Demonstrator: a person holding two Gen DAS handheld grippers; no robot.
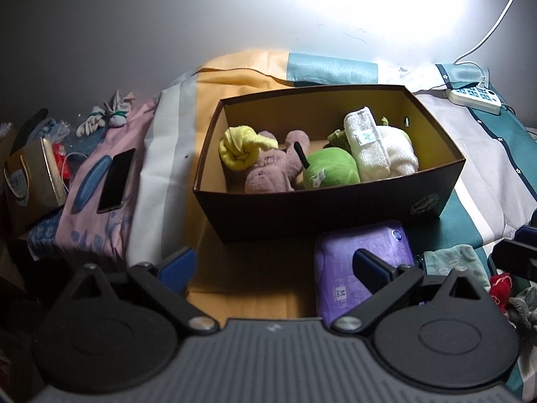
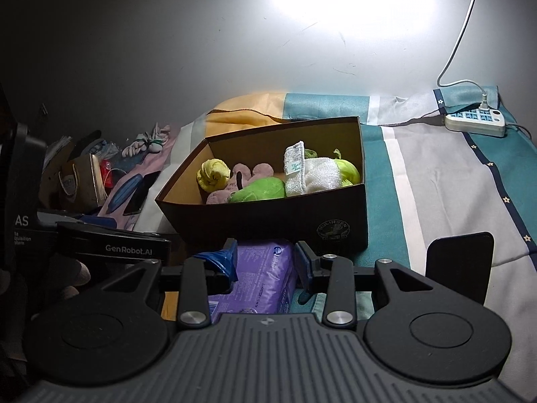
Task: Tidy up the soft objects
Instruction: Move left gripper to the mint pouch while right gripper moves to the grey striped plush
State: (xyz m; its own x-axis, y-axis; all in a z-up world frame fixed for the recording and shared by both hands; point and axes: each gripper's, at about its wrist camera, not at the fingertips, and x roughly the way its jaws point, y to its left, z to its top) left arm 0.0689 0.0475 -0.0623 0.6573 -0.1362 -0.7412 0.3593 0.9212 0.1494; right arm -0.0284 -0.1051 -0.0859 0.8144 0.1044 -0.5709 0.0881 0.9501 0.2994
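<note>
On striped bedsheet (image 2: 436, 181), dark box (image 2: 268, 221).

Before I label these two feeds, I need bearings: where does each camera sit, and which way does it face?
Left wrist: behind the left claw, facing the brown box; its open fingers show, the right claw at the right edge.
Right wrist: behind the right claw, which straddles the purple pack, facing the box from its right; the left claw's body shows at left.
Shared: box, purple pack, power strip.

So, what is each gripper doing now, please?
Left gripper: open, holding nothing.
Right gripper: fingers around the purple pack; firm grip cannot be told.
</note>
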